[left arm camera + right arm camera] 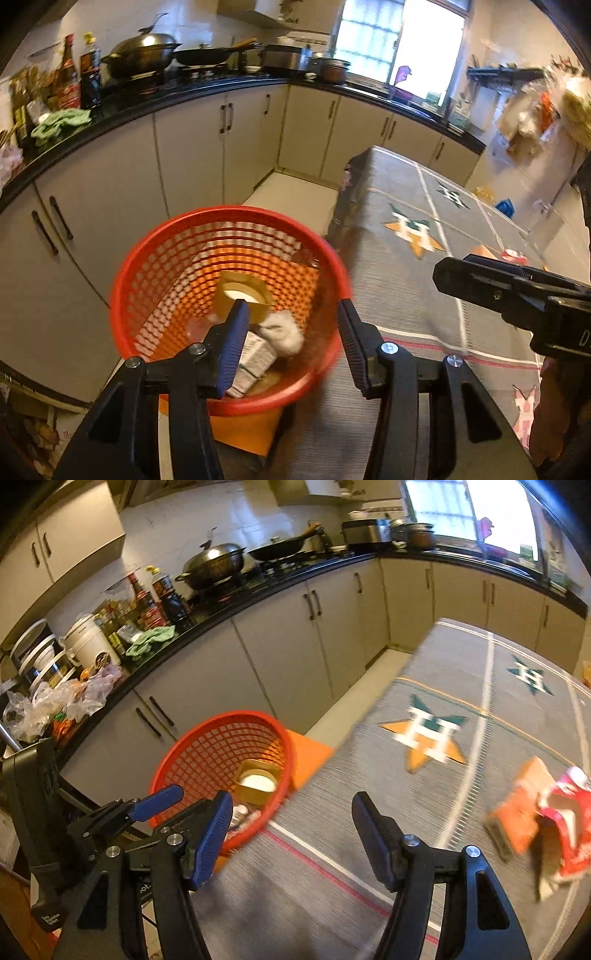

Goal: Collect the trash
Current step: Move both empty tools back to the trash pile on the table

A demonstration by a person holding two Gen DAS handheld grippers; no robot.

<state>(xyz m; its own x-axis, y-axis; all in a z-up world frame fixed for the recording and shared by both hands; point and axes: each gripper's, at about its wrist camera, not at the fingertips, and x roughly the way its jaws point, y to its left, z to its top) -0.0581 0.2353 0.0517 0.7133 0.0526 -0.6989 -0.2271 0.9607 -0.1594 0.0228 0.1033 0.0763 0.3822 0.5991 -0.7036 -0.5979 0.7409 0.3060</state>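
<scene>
- The left gripper [291, 314], black with blue ribbed pads, has its jaws parted and nothing between them; it hangs over the near rim of a red plastic mesh wastebasket [147, 258], touching nothing.
- The right gripper [291, 821], of the same build, stands released with its jaws wide apart and empty, above the grey striped tablecloth [369, 794] just beside the basket.
- In the left wrist view the right gripper shows as a black bar coming in from the right edge, over the cloth.
- Writing: a small white label on the black handle at the lower left of the right wrist view is too small to read; the print on the carton in the basket is blurred.
- The cloth bears an orange star with a white and green letter H [430, 738] and a second, green star farther back.
- Inside the basket lie a brown roll of tape with a white core [243, 295], a crumpled white wad of paper [284, 332] and a grey-white printed carton [255, 360], all on the bottom and touching each other.
- Trash not yet collected: a flattened orange cardboard box [517, 812] and a torn red-and-white wrapper [569, 823] lie together on the cloth to the right, well apart from the basket.
- On the black kitchen counter [258, 590] behind stand a lidded dark wok [216, 563], bottles and a green rag [151, 638].
</scene>
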